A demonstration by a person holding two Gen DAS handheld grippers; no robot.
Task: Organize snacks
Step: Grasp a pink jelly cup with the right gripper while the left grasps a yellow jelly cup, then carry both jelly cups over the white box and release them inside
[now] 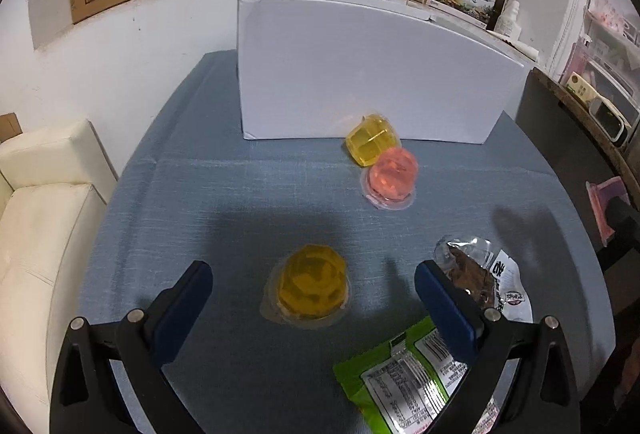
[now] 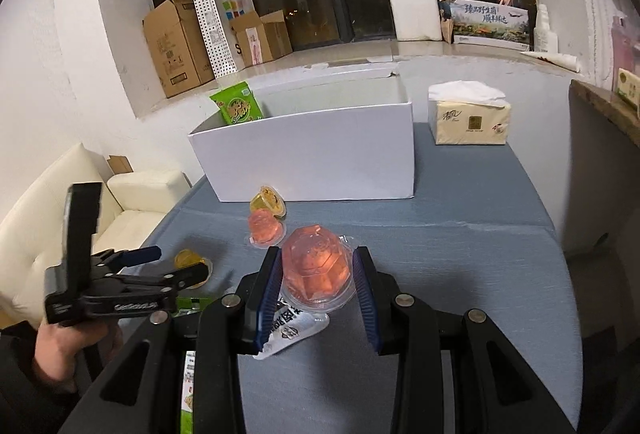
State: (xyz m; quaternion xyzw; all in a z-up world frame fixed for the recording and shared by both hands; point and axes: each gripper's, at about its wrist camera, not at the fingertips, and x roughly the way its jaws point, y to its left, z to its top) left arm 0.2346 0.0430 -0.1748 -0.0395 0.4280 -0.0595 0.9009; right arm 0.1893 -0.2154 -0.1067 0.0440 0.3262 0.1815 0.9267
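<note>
Mid-sort toward the white box at the back of the blue tablecloth: right gripper clamped on a pink jelly cup, probably ready for carrying to the box; left gripper spread wide around an amber jelly cup, untouched, likely needing closure next.

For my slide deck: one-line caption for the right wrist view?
Right gripper clamps a pink jelly cup before the white box.
</note>
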